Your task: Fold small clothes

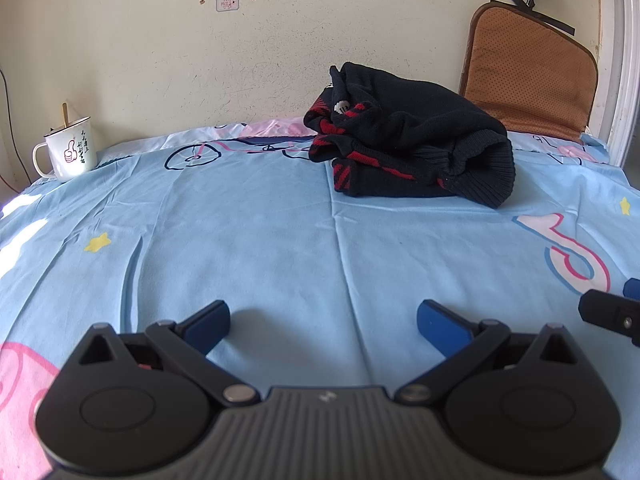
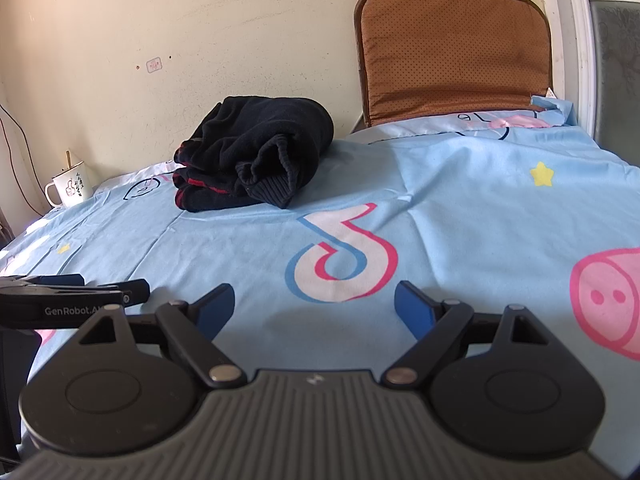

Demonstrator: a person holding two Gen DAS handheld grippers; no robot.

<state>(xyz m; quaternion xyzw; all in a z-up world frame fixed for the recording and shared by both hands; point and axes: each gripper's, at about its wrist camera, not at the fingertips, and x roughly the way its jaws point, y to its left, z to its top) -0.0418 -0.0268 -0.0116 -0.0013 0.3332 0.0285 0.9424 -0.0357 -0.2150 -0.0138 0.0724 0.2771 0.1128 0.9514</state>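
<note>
A dark navy knitted garment with red stripes (image 1: 408, 140) lies in a folded bundle at the far side of the light blue sheet (image 1: 260, 240), close to the wall. It also shows in the right wrist view (image 2: 256, 156). My left gripper (image 1: 322, 320) is open and empty, low over the sheet, well short of the garment. My right gripper (image 2: 314, 306) is open and empty over the printed music-note logo (image 2: 344, 256). The right gripper's tip shows at the right edge of the left wrist view (image 1: 612, 312). The left gripper shows at the left of the right wrist view (image 2: 76, 292).
A white mug (image 1: 70, 152) with a stick in it stands at the sheet's far left corner by the wall. A brown padded cushion (image 2: 456, 52) leans against the wall at the far right. A window frame (image 2: 576, 48) borders the right side.
</note>
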